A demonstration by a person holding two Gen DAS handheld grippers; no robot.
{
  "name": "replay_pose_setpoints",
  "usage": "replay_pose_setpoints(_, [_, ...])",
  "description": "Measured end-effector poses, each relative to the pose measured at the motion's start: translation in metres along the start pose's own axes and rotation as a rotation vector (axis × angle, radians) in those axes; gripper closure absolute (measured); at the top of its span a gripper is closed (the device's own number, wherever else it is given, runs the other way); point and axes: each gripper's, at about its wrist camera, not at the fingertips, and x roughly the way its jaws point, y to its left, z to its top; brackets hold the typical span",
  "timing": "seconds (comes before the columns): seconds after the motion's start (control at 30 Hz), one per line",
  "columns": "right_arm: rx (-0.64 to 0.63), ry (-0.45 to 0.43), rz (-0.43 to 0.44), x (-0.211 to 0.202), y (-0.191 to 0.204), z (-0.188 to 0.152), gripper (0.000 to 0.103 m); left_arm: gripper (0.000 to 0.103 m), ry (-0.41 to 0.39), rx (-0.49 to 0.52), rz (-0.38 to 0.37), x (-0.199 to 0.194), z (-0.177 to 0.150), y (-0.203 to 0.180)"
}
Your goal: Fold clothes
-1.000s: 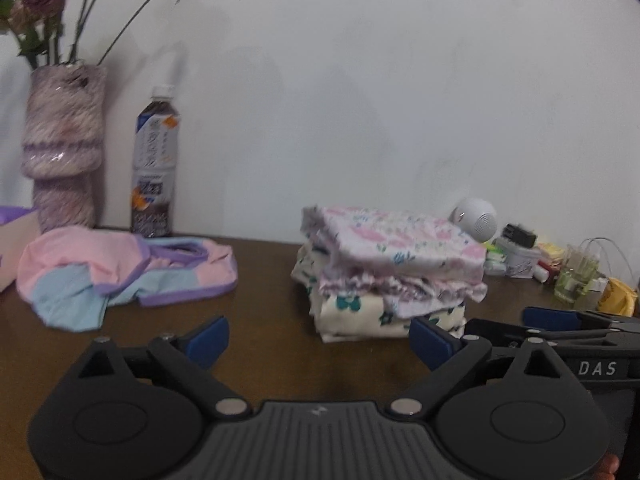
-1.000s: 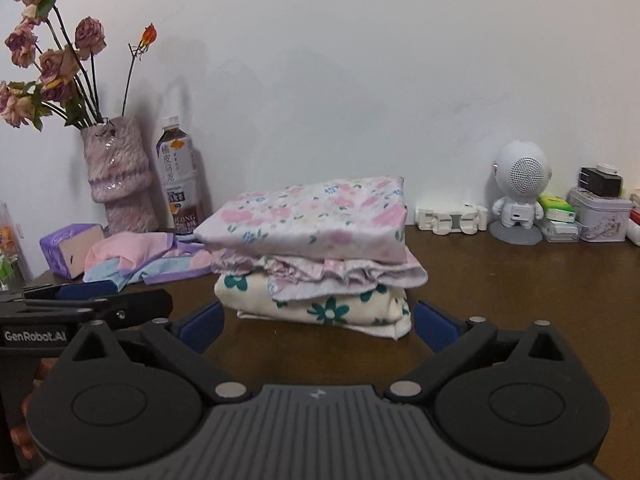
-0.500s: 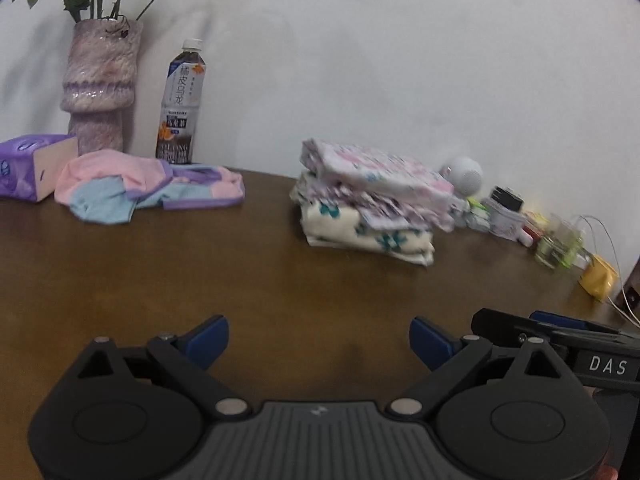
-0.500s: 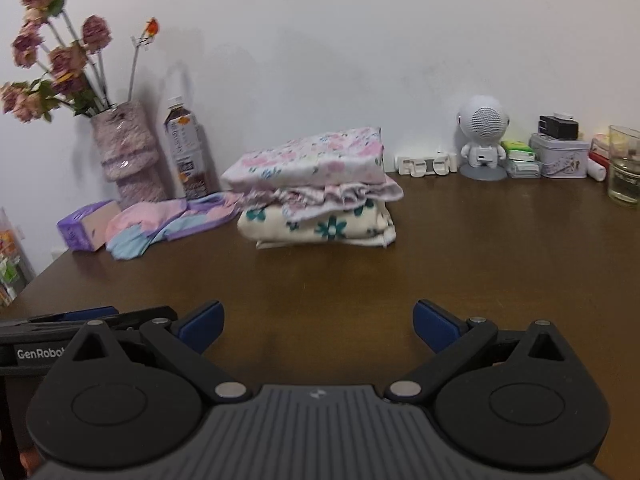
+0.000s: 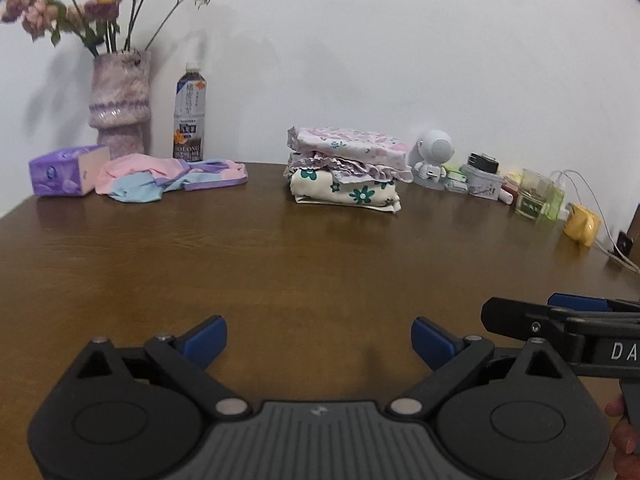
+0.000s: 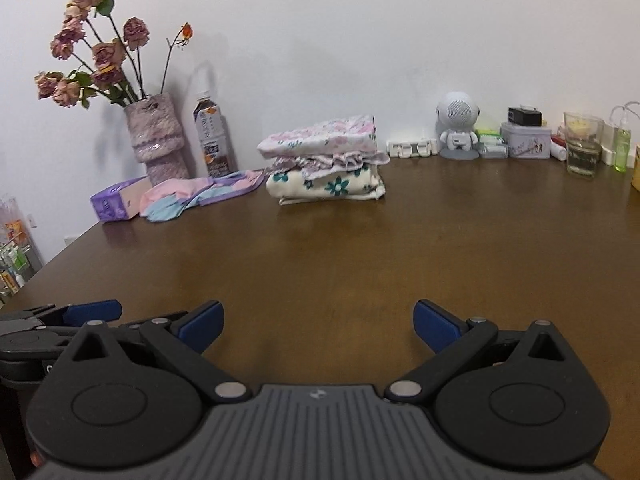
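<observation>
A stack of folded floral clothes (image 5: pixel 346 170) (image 6: pixel 326 162) sits at the far side of the brown table (image 5: pixel 280 264) (image 6: pixel 360 248). An unfolded pink, blue and purple garment (image 5: pixel 168 174) (image 6: pixel 196 194) lies crumpled to its left. My left gripper (image 5: pixel 318 340) is open over bare wood near the table's front, holding nothing. My right gripper (image 6: pixel 316 326) is open too, also empty, far back from the clothes. The right gripper's body (image 5: pixel 560 328) shows at the left wrist view's right edge, and the left one (image 6: pixel 60 320) at the right wrist view's left edge.
Along the wall stand a vase of dried roses (image 5: pixel 120 108) (image 6: pixel 156 136), a drink bottle (image 5: pixel 189 114) (image 6: pixel 212 140), a purple tissue box (image 5: pixel 68 170) (image 6: pixel 116 200), a white robot figure (image 5: pixel 434 156) (image 6: pixel 458 126), a tin (image 6: pixel 524 140), a glass (image 5: pixel 536 196) (image 6: pixel 582 144) and a yellow object (image 5: pixel 582 220).
Both grippers have pulled back from the folded stack toward the table's front; the clothes now look smaller and farther away. Both stay open and empty.
</observation>
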Motion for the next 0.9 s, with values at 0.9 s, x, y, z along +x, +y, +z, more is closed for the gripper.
replay_pose_setpoints(0.9, [-0.014, 0.009, -0.042, -0.078, 0.02, -0.079, 0.0, 0.007, 0.101, 0.019, 0.04, -0.068, -0.063, -0.01])
